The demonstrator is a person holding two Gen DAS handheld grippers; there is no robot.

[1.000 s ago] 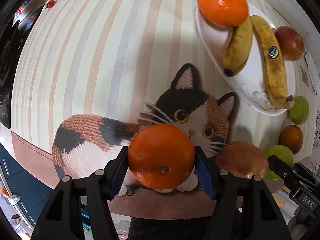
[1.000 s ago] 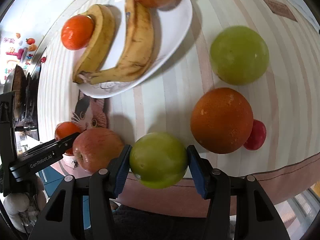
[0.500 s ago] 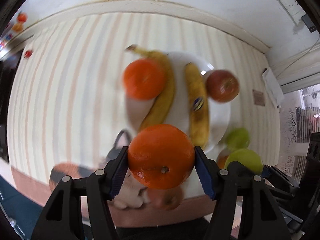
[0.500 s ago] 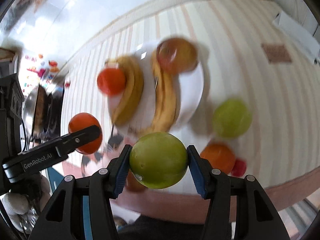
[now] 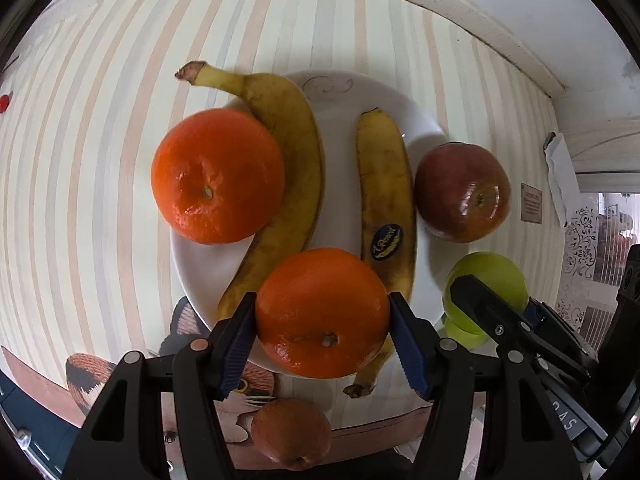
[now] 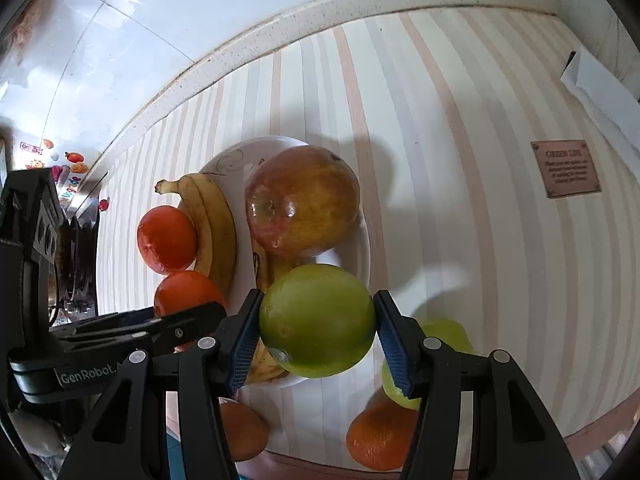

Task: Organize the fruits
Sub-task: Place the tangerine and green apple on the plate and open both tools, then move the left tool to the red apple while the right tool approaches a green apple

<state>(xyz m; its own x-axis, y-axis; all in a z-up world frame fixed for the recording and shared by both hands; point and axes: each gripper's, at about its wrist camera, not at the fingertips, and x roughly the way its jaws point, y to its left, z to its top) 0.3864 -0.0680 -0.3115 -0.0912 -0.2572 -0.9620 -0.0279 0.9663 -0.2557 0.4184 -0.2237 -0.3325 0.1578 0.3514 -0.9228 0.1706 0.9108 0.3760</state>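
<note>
White plate (image 5: 340, 96): two bananas (image 5: 384, 184), orange (image 5: 218, 176), red apple (image 5: 462, 192). Left gripper (image 5: 322, 330) fingers pinching glossy orange (image 5: 322, 312); right gripper (image 6: 316, 338) fingers pinching green apple (image 6: 316, 320).

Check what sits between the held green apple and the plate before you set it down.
The right gripper holds the green apple above the plate. Beneath it, the red apple and a banana fill that side, so little bare plate shows; the left gripper with its orange crowds alongside.
</note>
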